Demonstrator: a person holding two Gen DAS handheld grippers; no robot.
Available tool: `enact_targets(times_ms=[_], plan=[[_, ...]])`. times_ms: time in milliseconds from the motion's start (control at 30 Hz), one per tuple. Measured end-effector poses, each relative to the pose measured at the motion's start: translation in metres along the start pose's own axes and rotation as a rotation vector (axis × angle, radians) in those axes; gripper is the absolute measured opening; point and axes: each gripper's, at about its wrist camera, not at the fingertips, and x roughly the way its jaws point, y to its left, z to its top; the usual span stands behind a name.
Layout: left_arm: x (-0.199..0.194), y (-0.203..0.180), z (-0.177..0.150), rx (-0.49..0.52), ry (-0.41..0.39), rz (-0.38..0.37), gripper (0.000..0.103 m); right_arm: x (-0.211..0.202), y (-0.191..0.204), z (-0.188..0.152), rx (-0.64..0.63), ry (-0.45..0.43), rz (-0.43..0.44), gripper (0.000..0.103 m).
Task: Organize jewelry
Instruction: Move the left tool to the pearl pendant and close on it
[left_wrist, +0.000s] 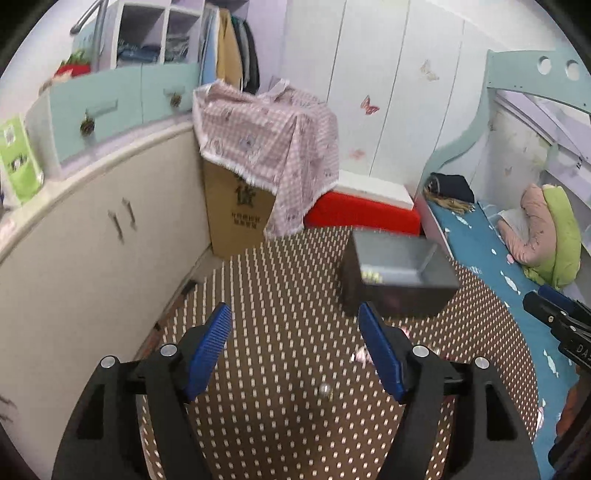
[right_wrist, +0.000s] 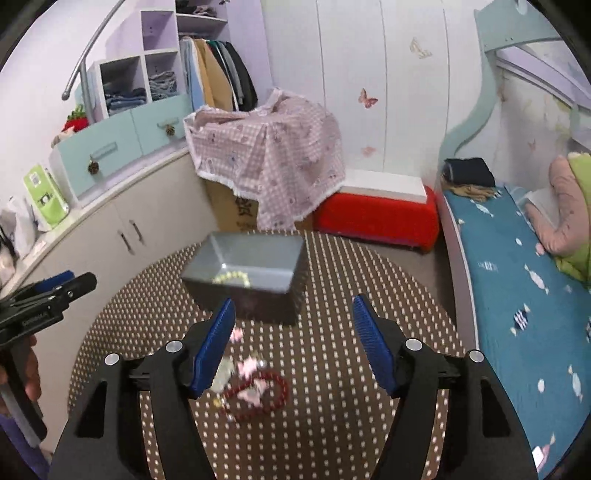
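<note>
A dark grey open box (right_wrist: 251, 275) stands on the brown dotted round table (right_wrist: 332, 369); a yellow-green bead bracelet (right_wrist: 232, 277) lies inside it. The box also shows in the left wrist view (left_wrist: 397, 275). A red bead bracelet (right_wrist: 258, 397) and small pink pieces (right_wrist: 247, 367) lie on the table in front of the box. My right gripper (right_wrist: 293, 321) is open and empty, above and behind them. My left gripper (left_wrist: 295, 325) is open and empty, left of the box. A small silver bead (left_wrist: 325, 390) lies between its fingers. Pink pieces (left_wrist: 360, 356) peek beside its right finger.
A cream cabinet (left_wrist: 92, 240) curves along the left. A cardboard box under a pink checked cloth (left_wrist: 266, 140) and a red stool (left_wrist: 362, 212) stand behind the table. A bed with a blue sheet (right_wrist: 517, 295) runs along the right.
</note>
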Motion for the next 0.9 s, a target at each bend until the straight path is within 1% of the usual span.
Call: enact_targets(times_ms=[133,233,300,400,467,567,600,667,767,800,833,867,900], plan=[[0.021,0.005,-0.022,-0.016,0.072,0.009,0.069,0.012,-0.002,-0.022,0.003,0.057,-0.012,0.064],[0.038,0.004,-0.034,-0.006,0.113,0.026,0.069,0.024,-0.003,-0.035,0.005,0.095,-0.012,0.064],[0.046,0.001,-0.041,0.002,0.131,0.031,0.069,0.029,-0.004,-0.041,0.008,0.113,-0.012,0.064],[0.055,-0.007,-0.050,0.040,0.149,0.034,0.069,0.038,-0.002,-0.049,0.006,0.139,-0.009,0.064],[0.064,-0.013,-0.056,0.057,0.170,0.034,0.067,0.042,0.000,-0.053,0.003,0.149,-0.004,0.064],[0.071,-0.016,-0.061,0.068,0.180,0.033,0.067,0.048,0.000,-0.059,0.001,0.165,0.003,0.064],[0.072,-0.017,-0.062,0.070,0.181,0.028,0.063,0.050,-0.001,-0.060,0.002,0.170,0.001,0.064],[0.076,-0.019,-0.062,0.081,0.192,0.016,0.051,0.052,-0.002,-0.062,0.007,0.175,0.002,0.064],[0.080,-0.021,-0.063,0.093,0.199,0.025,0.050,0.054,-0.003,-0.063,0.012,0.178,0.005,0.064],[0.081,-0.021,-0.064,0.098,0.204,0.023,0.045,0.055,-0.002,-0.062,0.011,0.179,0.006,0.064],[0.082,-0.021,-0.064,0.101,0.205,0.024,0.044,0.055,-0.002,-0.062,0.010,0.176,0.008,0.064],[0.082,-0.022,-0.064,0.107,0.201,0.031,0.038,0.056,-0.001,-0.062,0.008,0.177,0.008,0.064],[0.083,-0.023,-0.064,0.122,0.196,0.048,0.028,0.059,0.000,-0.062,0.004,0.183,0.007,0.064]])
